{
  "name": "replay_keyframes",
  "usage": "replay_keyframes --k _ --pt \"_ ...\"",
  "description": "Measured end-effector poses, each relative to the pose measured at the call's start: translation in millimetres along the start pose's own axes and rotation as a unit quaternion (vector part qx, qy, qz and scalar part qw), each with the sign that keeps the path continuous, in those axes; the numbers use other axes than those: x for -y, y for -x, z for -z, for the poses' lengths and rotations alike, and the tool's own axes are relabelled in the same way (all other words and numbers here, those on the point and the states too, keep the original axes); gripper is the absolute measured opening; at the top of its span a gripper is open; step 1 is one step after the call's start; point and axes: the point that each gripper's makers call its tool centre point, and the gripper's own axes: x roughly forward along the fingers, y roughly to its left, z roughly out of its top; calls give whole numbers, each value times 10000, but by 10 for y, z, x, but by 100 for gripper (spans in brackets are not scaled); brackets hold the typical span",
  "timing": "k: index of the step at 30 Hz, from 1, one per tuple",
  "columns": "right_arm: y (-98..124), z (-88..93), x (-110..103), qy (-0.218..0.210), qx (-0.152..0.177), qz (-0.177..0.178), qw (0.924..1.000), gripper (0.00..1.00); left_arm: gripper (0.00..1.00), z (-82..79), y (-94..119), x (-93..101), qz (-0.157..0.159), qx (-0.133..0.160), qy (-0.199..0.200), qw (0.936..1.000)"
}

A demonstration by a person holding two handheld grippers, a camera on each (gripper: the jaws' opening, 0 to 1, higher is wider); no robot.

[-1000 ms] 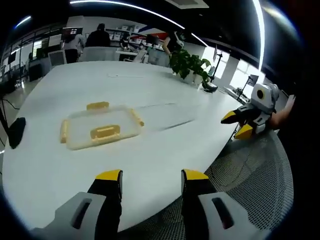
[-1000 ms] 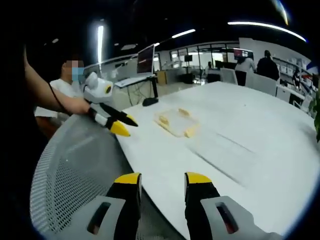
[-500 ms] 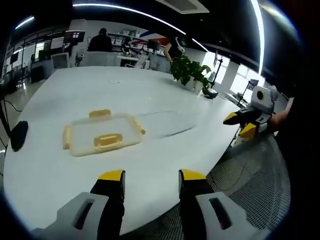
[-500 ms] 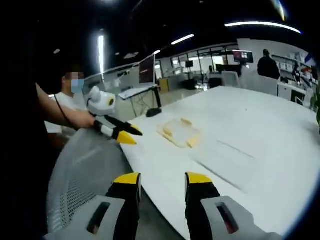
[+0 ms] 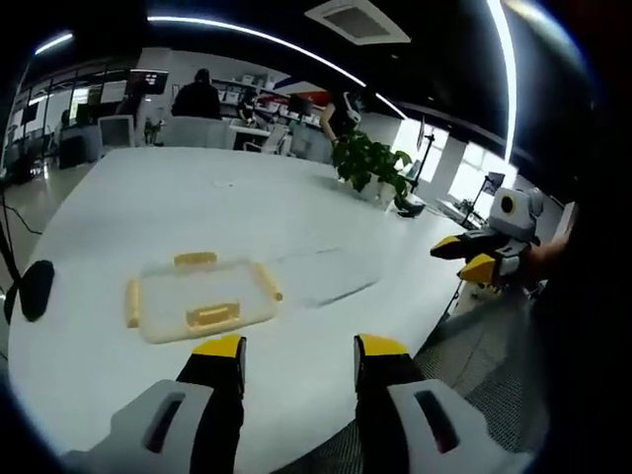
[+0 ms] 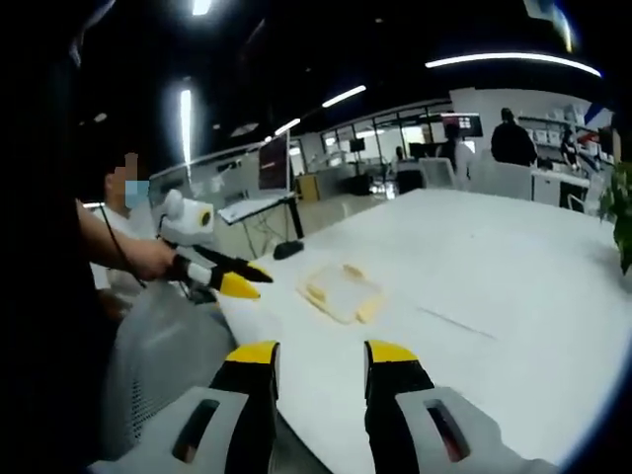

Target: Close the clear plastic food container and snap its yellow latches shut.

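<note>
left gripper (image 5: 297, 348), in the left gripper view: yellow-tipped jaws spread apart with nothing between them, held in the air over the near edge of the white table (image 5: 296, 197). beyond the jaw tips lies the clear plastic food container (image 5: 200, 296), flat on the table with its lid on; yellow latches (image 5: 212, 315) sit on its four sides, and whether they are snapped down cannot be told. compared with a second ago the container sits lower and closer to the jaw tips in this view, a shift that comes with the camera's own motion. a dark object (image 5: 35, 289) rests at the table's left edge, and a potted plant (image 5: 373, 163) stands at the far side. right gripper (image 6: 319, 351), in the right gripper view: jaws likewise spread and empty, hovering off the table edge above a grey mesh chair (image 6: 163, 355), with the container lying well ahead on the table. the right gripper also appears at the right of the left gripper view, held in a hand, its tips slightly parted; it now sits a little lower than before. in the right gripper view the left gripper is seen at the left, held by a person's hand (image 6: 148, 260), near the container but apart from it, as in the earlier frames.
</note>
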Motion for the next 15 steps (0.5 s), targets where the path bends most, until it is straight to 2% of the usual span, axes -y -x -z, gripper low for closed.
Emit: replay_keyframes --k 3,6,9,15 --pt "-42 -77 22 -178 74 5 9998 33 46 15 -5 4 33 -115 -51 9999" --pt "-92 -198 9 -291 219 -10 9993 33 47 -31 13 29 135 -41 -14 9999" --pt "-152 -301 -21 -234 336 -33 9992 33 51 -95 15 38 172 16 -9 9998" --pt "-221 -334 -45 -205 341 -53 9992 33 51 -202 22 21 251 67 -58 9996"
